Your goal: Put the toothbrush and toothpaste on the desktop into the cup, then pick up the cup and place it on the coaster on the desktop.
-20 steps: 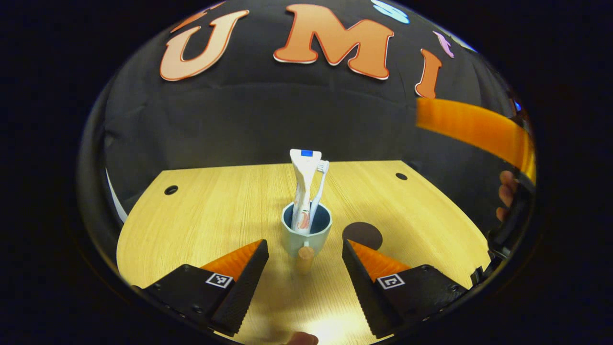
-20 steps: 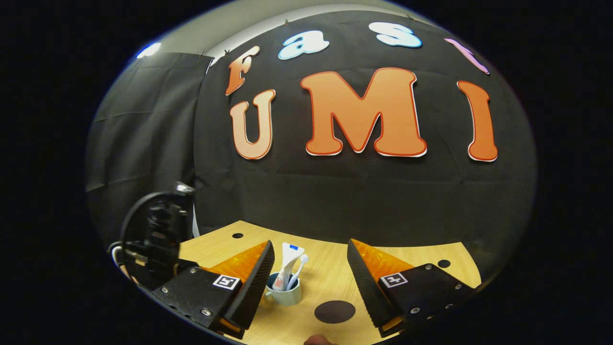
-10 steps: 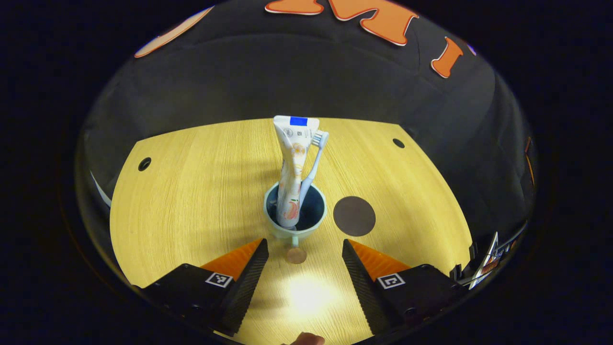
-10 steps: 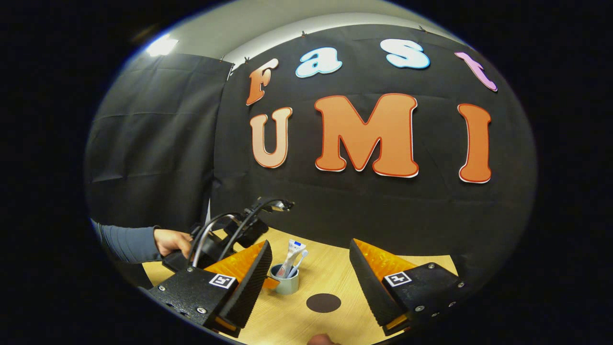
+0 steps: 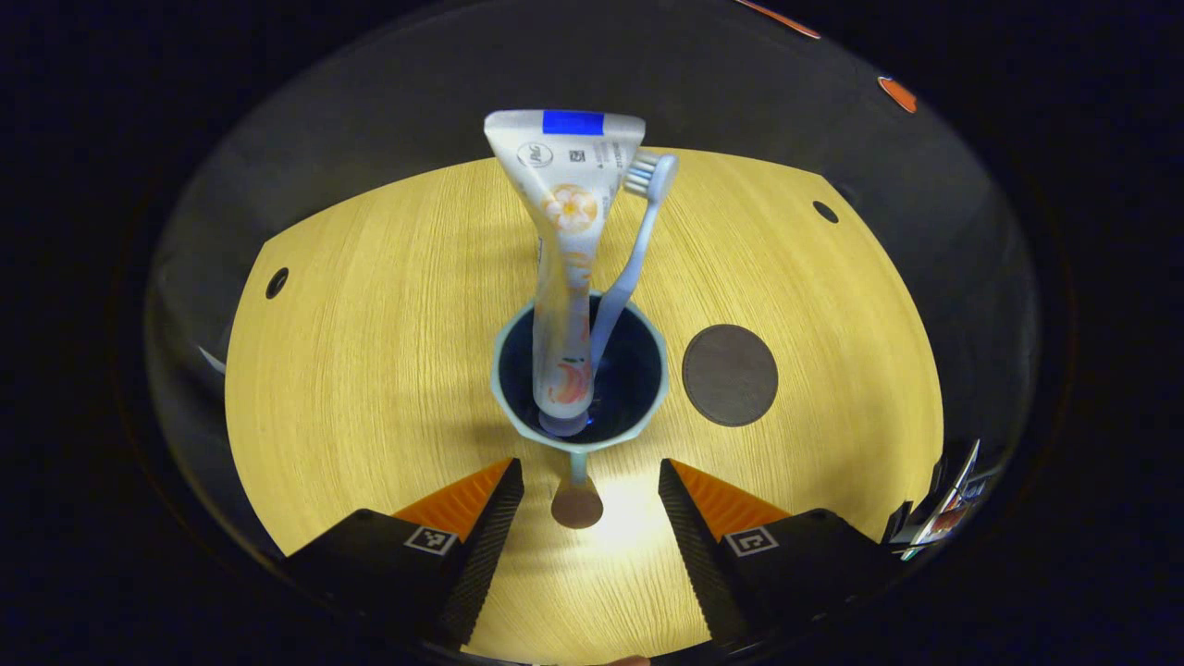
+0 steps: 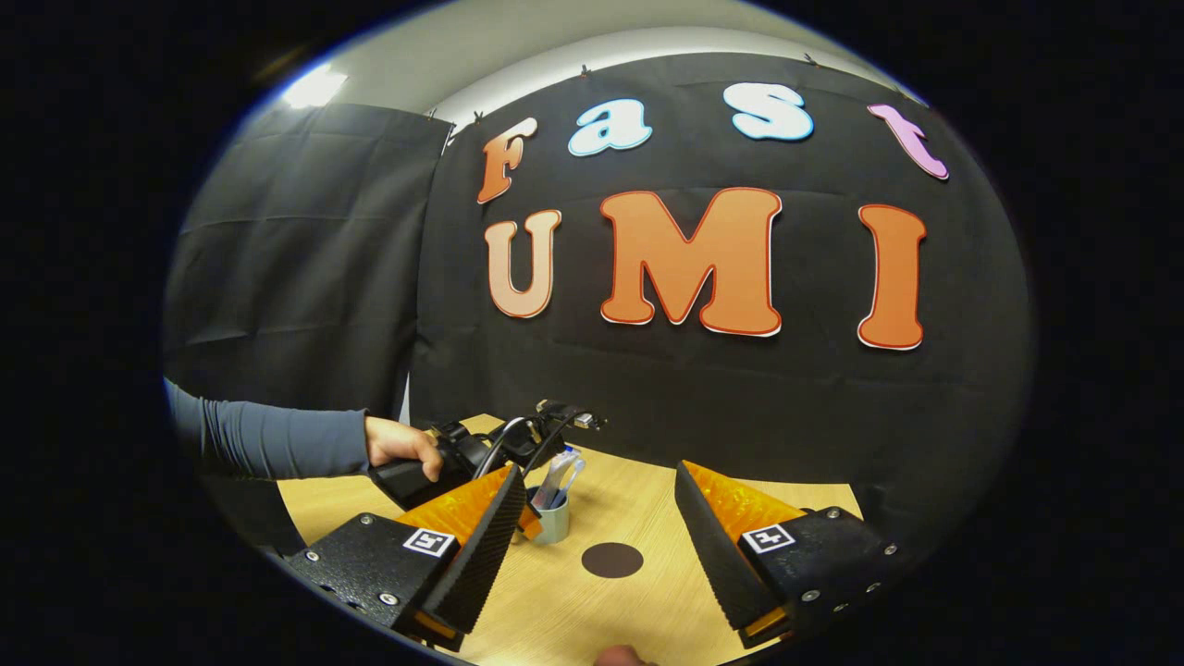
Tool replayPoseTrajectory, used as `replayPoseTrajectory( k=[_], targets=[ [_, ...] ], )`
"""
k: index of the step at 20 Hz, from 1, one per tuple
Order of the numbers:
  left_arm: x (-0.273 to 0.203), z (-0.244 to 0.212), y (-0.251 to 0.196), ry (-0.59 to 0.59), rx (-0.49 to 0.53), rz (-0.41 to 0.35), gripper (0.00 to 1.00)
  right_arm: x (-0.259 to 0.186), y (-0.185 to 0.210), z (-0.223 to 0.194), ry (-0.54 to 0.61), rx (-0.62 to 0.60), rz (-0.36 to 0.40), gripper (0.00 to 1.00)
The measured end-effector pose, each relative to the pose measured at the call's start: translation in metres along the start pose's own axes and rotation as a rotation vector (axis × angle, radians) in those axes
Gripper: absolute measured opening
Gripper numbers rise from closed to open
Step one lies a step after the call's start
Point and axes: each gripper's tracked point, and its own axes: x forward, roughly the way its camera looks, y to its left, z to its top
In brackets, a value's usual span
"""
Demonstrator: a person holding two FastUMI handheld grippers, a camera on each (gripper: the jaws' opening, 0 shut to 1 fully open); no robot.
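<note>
1. The cup (image 5: 580,384) is seen on the desk (image 5: 370,370), holding the toothpaste (image 5: 564,259) and toothbrush (image 5: 629,268), beside the coaster (image 5: 730,375).
2. The left gripper (image 5: 585,490) is held with jaws apart, astride the cup's handle.
3. The right gripper (image 6: 597,527) is held open, aloft.

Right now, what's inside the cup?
The cup holds the toothpaste, standing cap down, and the toothbrush, bristles up, leaning beside the tube. The brush's lower end is hidden behind the tube. Part of the dark inside bottom shows bare.
</note>
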Motion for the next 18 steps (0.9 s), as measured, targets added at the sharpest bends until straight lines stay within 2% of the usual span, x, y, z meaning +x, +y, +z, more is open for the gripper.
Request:
replayPoseTrajectory(
  k=[2, 3, 4, 5, 6, 7, 8, 12, 13, 14, 18],
  targets=[
    [0.008, -0.001, -0.001, 0.018, -0.035, 0.008, 0.85, -0.004, 0.000, -0.004, 0.007, -0.006, -0.002, 0.97],
    [0.012, -0.001, -0.001, 0.019, -0.055, 0.012, 0.75, -0.005, 0.001, -0.005, 0.006, -0.015, -0.003, 0.97],
    [0.019, -0.002, -0.001, 0.028, -0.076, 0.016, 0.71, -0.005, 0.001, -0.007, 0.007, -0.022, -0.002, 0.97],
    [0.020, -0.004, 0.003, 0.035, -0.095, 0.035, 0.58, -0.006, 0.004, -0.010, 0.009, -0.025, 0.005, 0.97],
    [0.020, -0.005, 0.008, 0.039, -0.115, 0.051, 0.50, -0.007, 0.008, -0.013, 0.015, -0.022, 0.011, 0.97],
    [0.019, -0.002, 0.008, 0.034, -0.129, 0.059, 0.32, -0.007, 0.012, -0.017, 0.022, -0.014, 0.023, 0.97],
    [0.020, 0.000, 0.009, 0.028, -0.115, 0.055, 0.28, -0.008, 0.017, -0.018, 0.022, -0.008, 0.034, 0.97],
    [0.015, 0.015, 0.014, -0.007, -0.133, 0.063, 0.24, -0.007, 0.021, -0.020, 0.021, -0.019, 0.032, 0.97],
    [0.013, -0.003, 0.003, -0.021, -0.136, 0.059, 0.22, -0.008, 0.021, -0.019, 0.020, -0.017, 0.029, 0.98],
    [0.016, 0.010, 0.014, -0.024, -0.135, 0.057, 0.21, -0.009, 0.021, -0.019, 0.019, -0.016, 0.028, 0.98],
    [0.009, 0.016, 0.014, -0.057, -0.130, 0.046, 0.22, -0.012, 0.018, -0.021, 0.022, 0.000, 0.013, 0.98]
  ],
)
